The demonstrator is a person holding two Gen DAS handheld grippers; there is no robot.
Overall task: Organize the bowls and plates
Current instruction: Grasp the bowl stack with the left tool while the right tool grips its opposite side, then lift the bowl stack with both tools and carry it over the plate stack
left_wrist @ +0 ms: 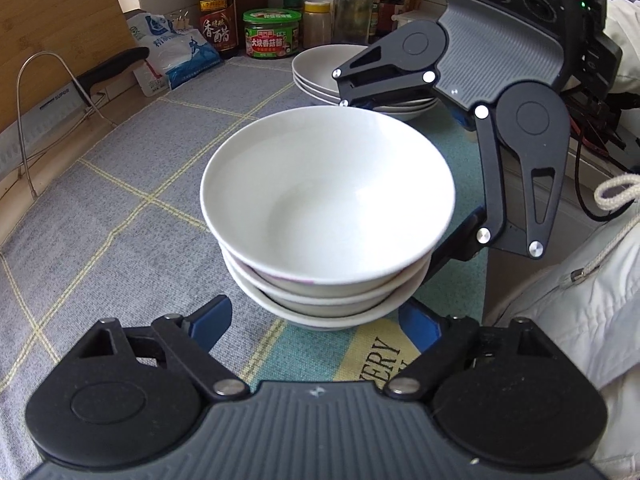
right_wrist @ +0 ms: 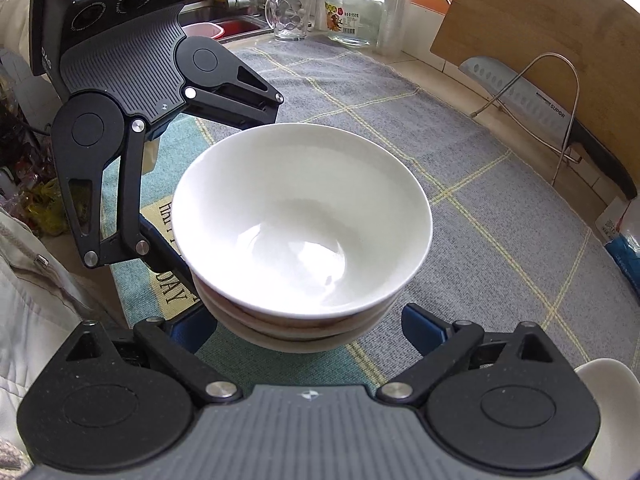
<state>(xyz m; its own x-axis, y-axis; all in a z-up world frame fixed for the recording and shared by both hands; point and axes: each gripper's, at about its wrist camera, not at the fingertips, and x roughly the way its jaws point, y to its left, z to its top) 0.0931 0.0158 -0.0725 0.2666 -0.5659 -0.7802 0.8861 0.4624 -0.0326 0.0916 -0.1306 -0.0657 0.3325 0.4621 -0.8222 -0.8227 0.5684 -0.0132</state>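
White ceramic: stack of three bowls [left_wrist: 326,216] stands upright on grey checked cloth [left_wrist: 132,184], centre of counter. Your left gripper [left_wrist: 316,320] sits at near side of stack, blue fingers [left_wrist: 214,316] spread wide either side of bottom bowl; contact with pads cannot be confirmed. Your right gripper [right_wrist: 312,330] approaches from opposite side, jaws likewise wide around stack base, no visible clamp. Stack of plates [left_wrist: 320,76] rests far right, behind right gripper's finger. Knife [right_wrist: 532,108] in wire rack against cutting board [right_wrist: 552,40].
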